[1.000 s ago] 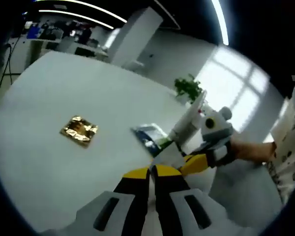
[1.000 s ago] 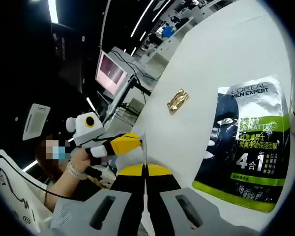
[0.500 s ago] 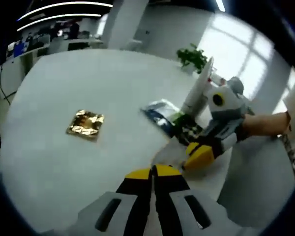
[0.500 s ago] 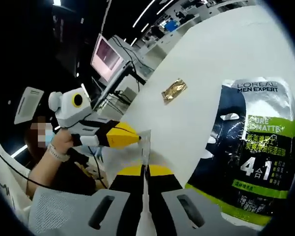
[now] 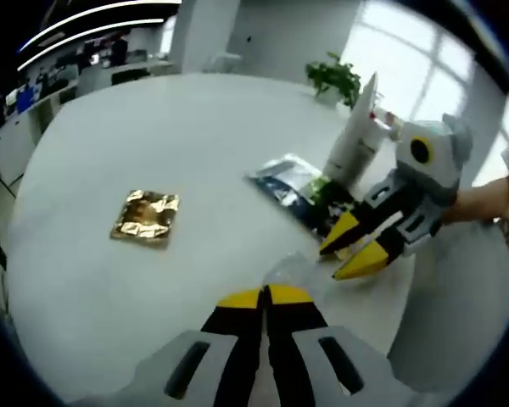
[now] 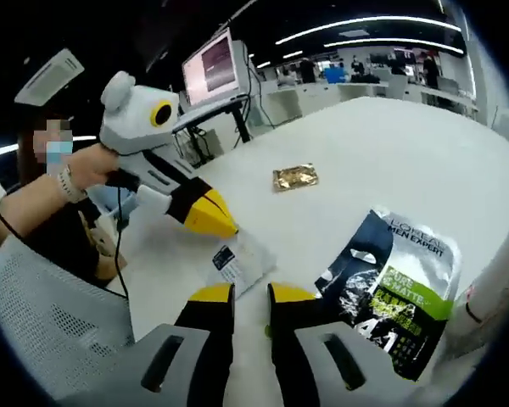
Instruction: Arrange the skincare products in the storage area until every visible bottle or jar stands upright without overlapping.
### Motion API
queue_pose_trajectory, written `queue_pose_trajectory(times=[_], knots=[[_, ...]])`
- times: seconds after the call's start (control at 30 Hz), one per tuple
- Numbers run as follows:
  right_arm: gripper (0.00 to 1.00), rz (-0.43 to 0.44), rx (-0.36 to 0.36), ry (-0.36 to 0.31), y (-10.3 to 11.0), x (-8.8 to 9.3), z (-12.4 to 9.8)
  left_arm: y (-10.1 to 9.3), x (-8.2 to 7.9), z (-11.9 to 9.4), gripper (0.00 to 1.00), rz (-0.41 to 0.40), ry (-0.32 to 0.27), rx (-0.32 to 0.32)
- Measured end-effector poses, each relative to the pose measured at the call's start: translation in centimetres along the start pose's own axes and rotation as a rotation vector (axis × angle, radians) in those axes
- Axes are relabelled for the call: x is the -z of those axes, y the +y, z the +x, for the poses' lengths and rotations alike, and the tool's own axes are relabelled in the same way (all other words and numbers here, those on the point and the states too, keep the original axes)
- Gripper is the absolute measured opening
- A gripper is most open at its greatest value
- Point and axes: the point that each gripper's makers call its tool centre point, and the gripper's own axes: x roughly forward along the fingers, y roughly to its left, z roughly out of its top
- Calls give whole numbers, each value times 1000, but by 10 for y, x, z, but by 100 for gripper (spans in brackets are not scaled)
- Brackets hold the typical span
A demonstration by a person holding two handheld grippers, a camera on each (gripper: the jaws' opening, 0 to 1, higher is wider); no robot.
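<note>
My left gripper (image 5: 263,298) is shut on a small clear sachet (image 5: 287,270) with a printed label (image 6: 236,261), held just above the white table (image 5: 153,136). In the right gripper view the left gripper (image 6: 214,222) comes in from the left with that sachet hanging at its tip. My right gripper (image 6: 251,295) stands open, nothing between its jaws; it shows again as the right gripper (image 5: 336,258) just right of the sachet. A dark L'Oreal pouch (image 6: 399,284) lies flat, seen too as the pouch (image 5: 290,181). A white tube (image 5: 355,136) stands upright behind it.
A gold foil sachet (image 5: 144,216) lies alone on the table, also the gold sachet (image 6: 295,176). A potted plant (image 5: 329,75) stands at the far edge. A person's hand (image 6: 85,165) holds the left gripper, with a monitor (image 6: 212,66) behind.
My right gripper has let go of the clear sachet, opened and drawn back from it. The left gripper keeps hold of the sachet. Both views have swung.
</note>
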Motion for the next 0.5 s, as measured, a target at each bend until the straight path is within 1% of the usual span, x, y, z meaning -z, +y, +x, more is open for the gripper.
queue_pose_trajectory(times=[0.03,0.07,0.1,0.13,0.2,0.27,0.37,0.4,0.5], knots=[[16,-10,5,1,0,0,0,-1,-1,2,0,-4,2,-1],[14,-44,14,-8,-1,-3,-1,-3,-1,4,0,-18,5,-2],[14,-64,27,-16,-2,-5,-2,-3,-2,5,0,-34,1,-7],[15,-103,35,-26,-2,-9,-2,-2,-3,8,0,-52,-6,-10],[14,-130,21,-16,1,-10,-1,-3,-3,11,0,-64,-10,-12],[14,-160,27,-8,1,-10,1,-5,-1,12,0,-77,-13,-19],[14,-181,34,21,-2,-5,5,-5,-3,14,0,-94,-30,-25],[13,-185,33,26,-2,-4,5,-4,-3,14,0,-107,-32,-35],[14,-184,27,25,-2,-6,6,6,-8,15,0,-153,-66,-75]])
